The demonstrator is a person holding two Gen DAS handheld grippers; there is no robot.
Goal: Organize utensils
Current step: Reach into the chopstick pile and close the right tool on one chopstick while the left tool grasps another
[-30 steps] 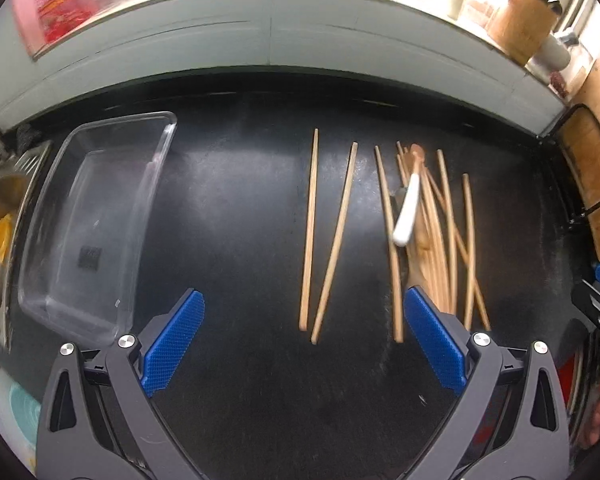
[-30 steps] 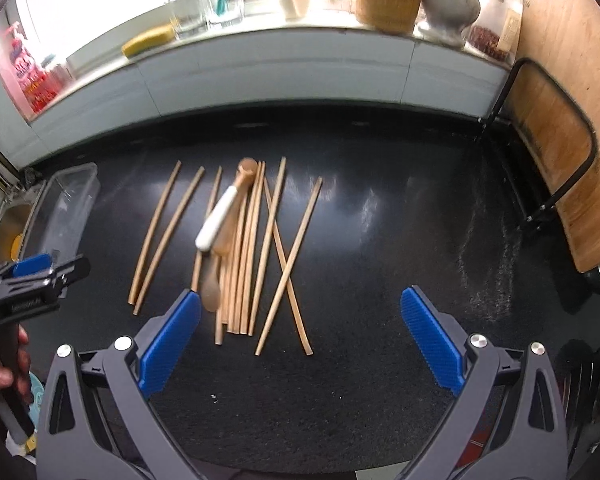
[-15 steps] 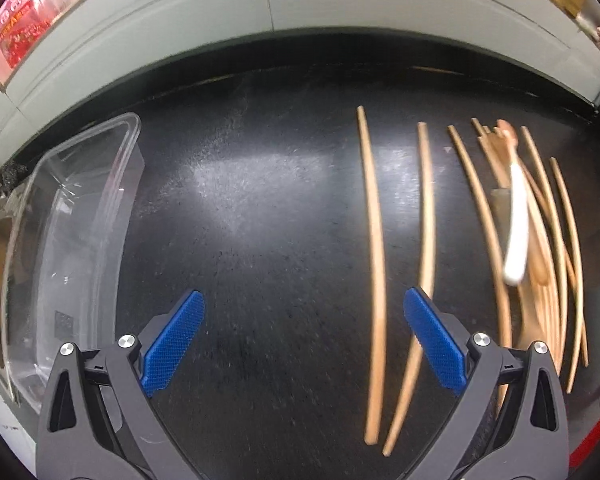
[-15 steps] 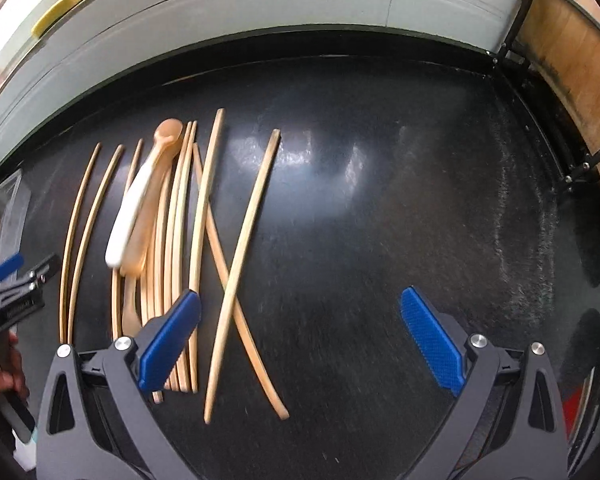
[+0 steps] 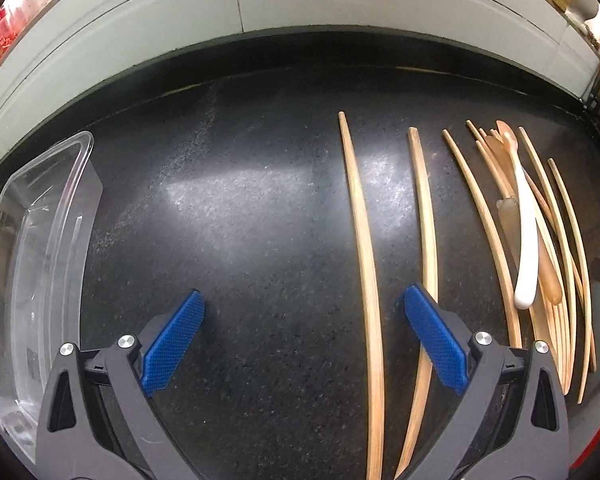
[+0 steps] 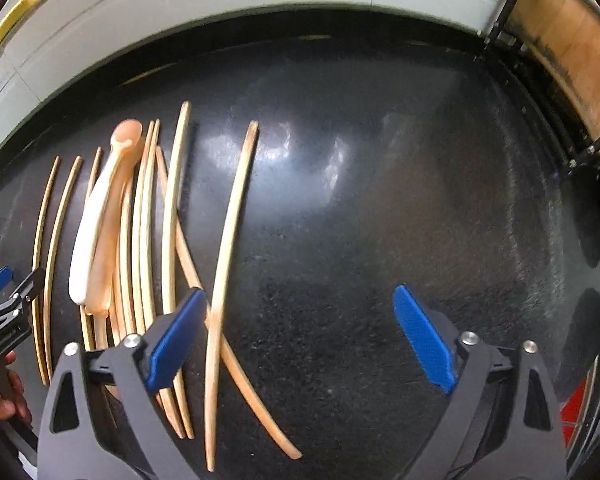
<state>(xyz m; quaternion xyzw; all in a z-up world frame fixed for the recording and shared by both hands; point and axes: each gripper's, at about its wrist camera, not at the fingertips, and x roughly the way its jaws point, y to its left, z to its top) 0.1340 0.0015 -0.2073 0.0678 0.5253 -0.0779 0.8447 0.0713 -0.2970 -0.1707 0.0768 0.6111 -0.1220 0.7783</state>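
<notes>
Left wrist view: the left tool [image 5: 302, 338] hangs wide open and empty over the speckled black counter [image 5: 240, 216], one slim wooden chopstick [image 5: 364, 264] lying between its blue ribbed pads [image 5: 172, 340]. A clear plastic container [image 5: 40, 240] sits at left.

Right wrist view: the right tool [image 6: 300, 332], jaws closing yet gripping nothing, straddles crossed chopsticks [image 6: 224, 264] beside a white-handled spoon [image 6: 96, 224].

Bare counter [image 6: 380, 208] ahead of my right claw [image 6: 300, 332]; chopsticks [image 6: 224, 264] crowd its left finger, rack [image 6: 540, 92] far right.
</notes>
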